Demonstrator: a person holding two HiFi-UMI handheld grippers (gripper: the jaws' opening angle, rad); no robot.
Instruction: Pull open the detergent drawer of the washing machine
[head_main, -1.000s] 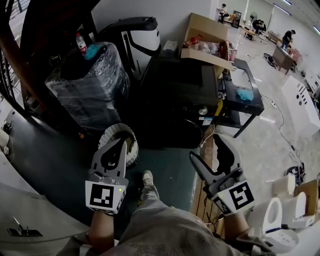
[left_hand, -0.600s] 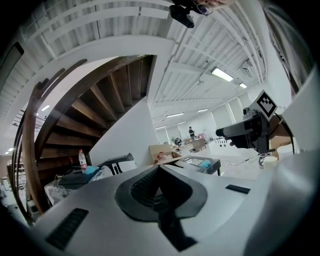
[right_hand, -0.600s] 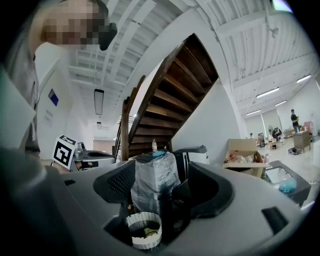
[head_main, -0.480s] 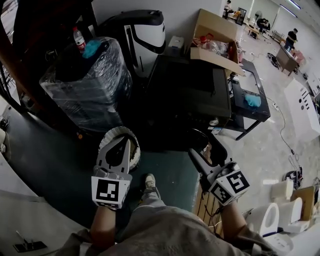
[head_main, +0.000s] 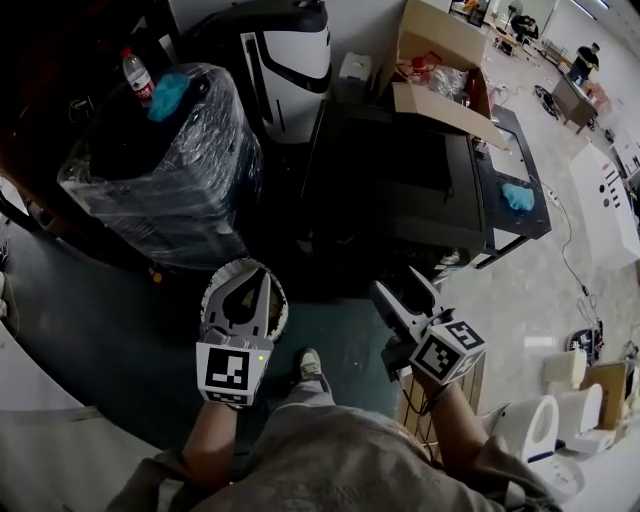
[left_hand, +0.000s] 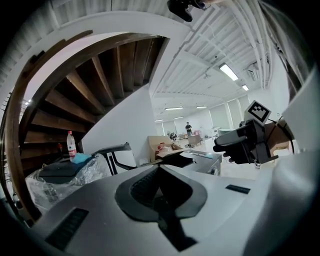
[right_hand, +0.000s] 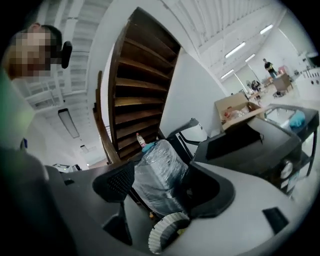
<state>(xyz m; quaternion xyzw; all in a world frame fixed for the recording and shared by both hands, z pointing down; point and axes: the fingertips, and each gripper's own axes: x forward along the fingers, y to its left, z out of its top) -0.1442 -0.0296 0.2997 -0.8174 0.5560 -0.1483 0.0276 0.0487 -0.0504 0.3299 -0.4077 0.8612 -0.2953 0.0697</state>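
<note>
The washing machine (head_main: 400, 180) is the dark, low box ahead of me, under an open cardboard box; its front is in shadow and I cannot make out the detergent drawer. In the right gripper view the washing machine (right_hand: 260, 145) sits to the right with a round knob on its face. My left gripper (head_main: 252, 278) hangs over the floor short of the machine, jaws together and holding nothing; its own view shows the left gripper (left_hand: 159, 172) with its pads meeting. My right gripper (head_main: 400, 292) is open and empty in front of the machine's lower right corner. The right gripper (right_hand: 160, 187) shows a wide gap.
A plastic-wrapped dark crate (head_main: 165, 170) with a bottle (head_main: 135, 72) on top stands to the left. A white fluted round thing (head_main: 215, 290) lies on the floor under the left gripper. A black cart (head_main: 515, 195) is to the right, a wooden pallet (head_main: 430, 420) by my right leg.
Both grippers have moved forward and lower, closer to the washing machine. The right gripper has rolled, so its marker cube shows a different tilt. Neither gripper's jaws changed.
</note>
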